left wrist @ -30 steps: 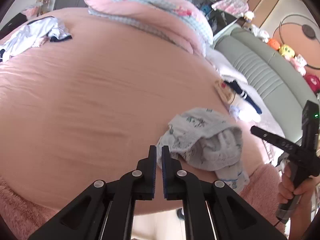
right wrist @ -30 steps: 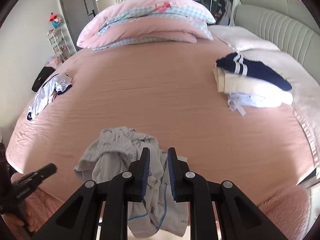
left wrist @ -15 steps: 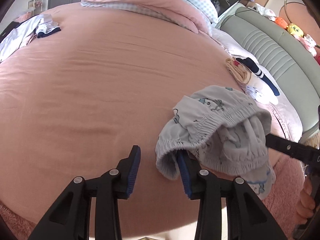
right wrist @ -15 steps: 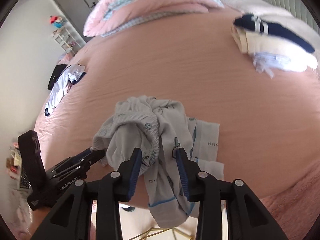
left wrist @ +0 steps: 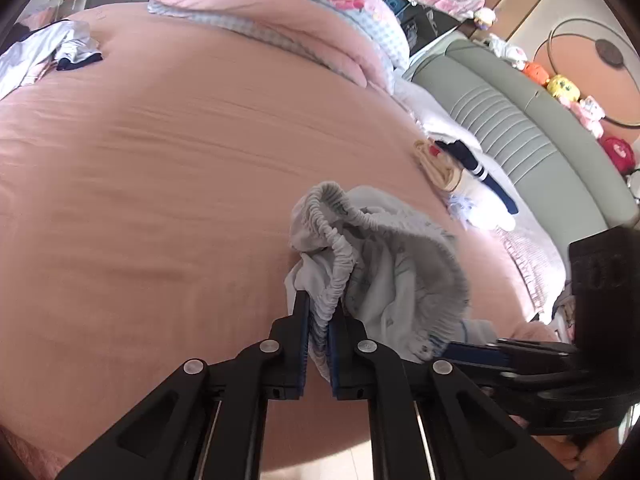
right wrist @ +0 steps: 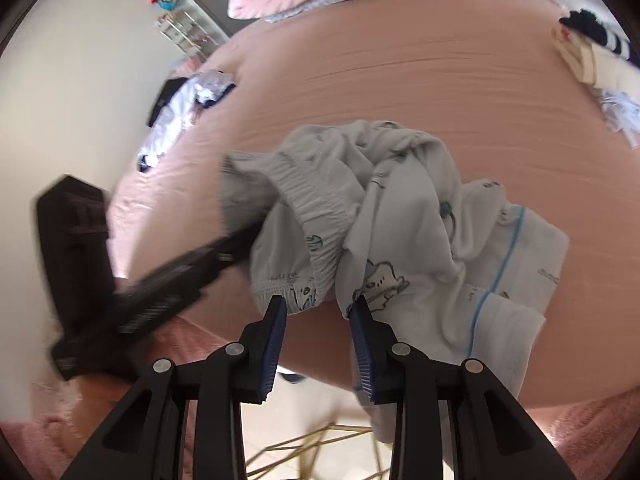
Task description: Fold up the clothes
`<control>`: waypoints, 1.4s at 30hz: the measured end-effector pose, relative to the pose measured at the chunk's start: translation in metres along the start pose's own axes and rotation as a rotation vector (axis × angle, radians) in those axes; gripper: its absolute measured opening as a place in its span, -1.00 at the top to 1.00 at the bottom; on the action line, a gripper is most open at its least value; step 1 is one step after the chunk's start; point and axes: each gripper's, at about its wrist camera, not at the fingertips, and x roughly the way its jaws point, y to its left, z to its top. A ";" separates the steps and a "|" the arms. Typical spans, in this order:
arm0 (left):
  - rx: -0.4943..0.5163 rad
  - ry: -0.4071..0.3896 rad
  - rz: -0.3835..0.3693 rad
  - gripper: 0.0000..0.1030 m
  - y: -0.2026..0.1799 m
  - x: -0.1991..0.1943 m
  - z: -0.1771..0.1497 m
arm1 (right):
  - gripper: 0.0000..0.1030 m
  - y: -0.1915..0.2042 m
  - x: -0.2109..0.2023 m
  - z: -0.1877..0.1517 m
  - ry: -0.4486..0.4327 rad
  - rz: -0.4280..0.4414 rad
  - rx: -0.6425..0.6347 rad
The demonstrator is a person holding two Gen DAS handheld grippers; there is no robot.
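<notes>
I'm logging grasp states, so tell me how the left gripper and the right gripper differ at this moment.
The left gripper is shut on the elastic waistband of the grey garment; the right gripper stands open, its pads apart at the cloth's lower edge. The left holds fabric bunched between its pads; the right grips nothing. Both have black arms with blue pads and work the same garment on the pink bed.

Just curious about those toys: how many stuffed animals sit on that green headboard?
4 clear ones along the headboard: orange, yellow, pink, red. More may sit hidden at either end.
</notes>
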 end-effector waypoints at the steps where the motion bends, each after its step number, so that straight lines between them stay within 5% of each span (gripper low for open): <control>1: -0.002 -0.010 0.009 0.88 0.002 -0.004 -0.001 | 0.38 -0.001 0.000 -0.002 -0.002 -0.015 0.016; 7: -0.106 -0.041 -0.016 0.88 0.022 -0.022 -0.002 | 0.38 -0.009 -0.021 0.002 -0.058 -0.048 0.108; 11: -0.052 -0.097 -0.012 0.88 0.009 -0.049 0.001 | 0.34 0.009 -0.053 0.007 -0.111 -0.024 0.052; 13: -0.058 -0.099 -0.031 0.88 0.010 -0.053 -0.001 | 0.21 0.019 -0.049 0.008 -0.063 0.015 0.018; 18: -0.089 -0.093 -0.087 0.88 0.017 -0.058 -0.005 | 0.19 0.016 0.005 -0.006 0.134 -0.104 0.098; 21: -0.107 -0.089 -0.121 0.88 0.021 -0.061 -0.008 | 0.19 -0.001 0.019 -0.019 0.197 0.059 0.235; 29: -0.185 -0.097 -0.214 0.88 0.032 -0.062 -0.007 | 0.19 -0.033 0.023 -0.022 0.058 0.263 0.496; 33: -0.205 -0.094 -0.223 0.88 0.035 -0.062 -0.010 | 0.22 -0.038 0.000 -0.012 -0.039 0.160 0.449; 37: -0.216 -0.086 -0.187 0.87 0.032 -0.055 -0.011 | 0.61 -0.029 0.000 -0.010 -0.044 0.066 0.360; 42: -0.209 -0.041 -0.091 0.82 0.034 -0.042 -0.014 | 0.63 -0.005 -0.016 -0.006 -0.125 -0.179 0.185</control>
